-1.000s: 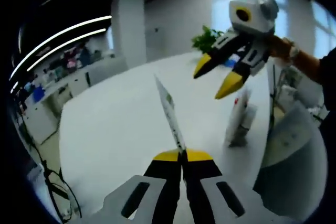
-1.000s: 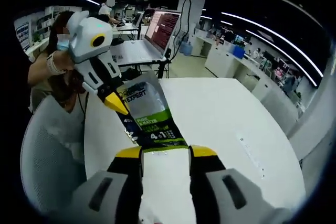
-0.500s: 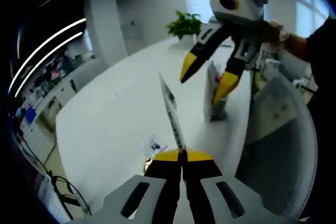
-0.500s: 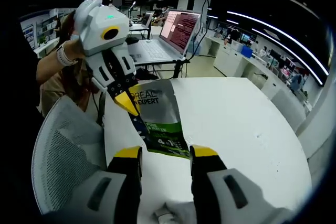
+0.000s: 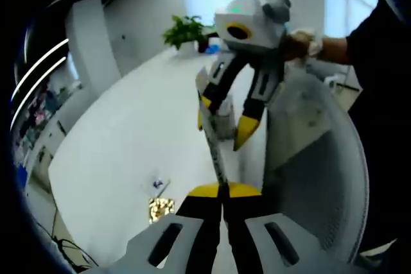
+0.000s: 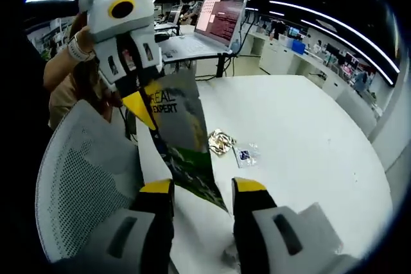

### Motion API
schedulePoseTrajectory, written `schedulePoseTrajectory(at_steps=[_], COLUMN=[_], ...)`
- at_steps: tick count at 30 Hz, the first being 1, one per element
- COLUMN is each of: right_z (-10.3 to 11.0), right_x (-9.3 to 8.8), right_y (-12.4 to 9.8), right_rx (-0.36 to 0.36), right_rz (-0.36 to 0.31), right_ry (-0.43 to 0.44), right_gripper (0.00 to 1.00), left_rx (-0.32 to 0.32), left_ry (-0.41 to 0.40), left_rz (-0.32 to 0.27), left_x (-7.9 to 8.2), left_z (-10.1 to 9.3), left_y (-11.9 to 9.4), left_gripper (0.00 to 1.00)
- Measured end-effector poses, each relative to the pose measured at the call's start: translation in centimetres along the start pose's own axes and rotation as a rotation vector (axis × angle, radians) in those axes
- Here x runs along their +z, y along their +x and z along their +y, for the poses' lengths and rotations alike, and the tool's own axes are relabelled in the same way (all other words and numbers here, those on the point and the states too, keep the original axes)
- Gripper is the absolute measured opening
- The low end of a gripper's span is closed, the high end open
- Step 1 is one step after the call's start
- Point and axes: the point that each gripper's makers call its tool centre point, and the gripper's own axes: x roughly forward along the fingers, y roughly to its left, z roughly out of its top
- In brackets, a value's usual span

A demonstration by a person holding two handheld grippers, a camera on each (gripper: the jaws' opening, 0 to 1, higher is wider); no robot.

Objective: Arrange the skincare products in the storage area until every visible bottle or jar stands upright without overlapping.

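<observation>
While clamped, sachet [image 5: 212, 139] between left jaws.

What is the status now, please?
Left gripper shut on sachet, held above white table. Right gripper open, sachet between its fingers. Two small packets on table, mesh chair close by.

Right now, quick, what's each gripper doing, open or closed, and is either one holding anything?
Left gripper: shut on the sachet, gripping its edge.
Right gripper: open, jaws apart on either side of the sachet's lower end, not clamped.
</observation>
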Motion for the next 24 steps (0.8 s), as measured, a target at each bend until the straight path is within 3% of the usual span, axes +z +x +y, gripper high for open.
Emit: schedulePoseTrajectory(at_steps=[8,15,22,24], right_z=[0.7,1.1,1.6,1.9], right_x=[-2.5,-4.2,-5.5,-6.0], right_y=[0.4,0.3,0.5,0.7], right_rx=[-0.008,-0.011,-0.021,-0.011], right_rz=[0.043,0.068,0.076,0.082], right_ry=[0.068,0.127,0.168,0.186], right_gripper=[0.28,0.21,0.13,0.09], left_rx=[-0.098,-0.156,-0.198,-0.183], left_ry=[0.034,0.044,-0.059,-0.093], left_rz=[-0.041,-0.079,-0.126,-0.134], left_x=[0.2,0.9,0.9,0.8], left_z=[-1.5,-1.4,-0.9,-0.4], left_y=[0.2,0.3,0.8,1.1], left_gripper=[0.00,0.00,0.00,0.00])
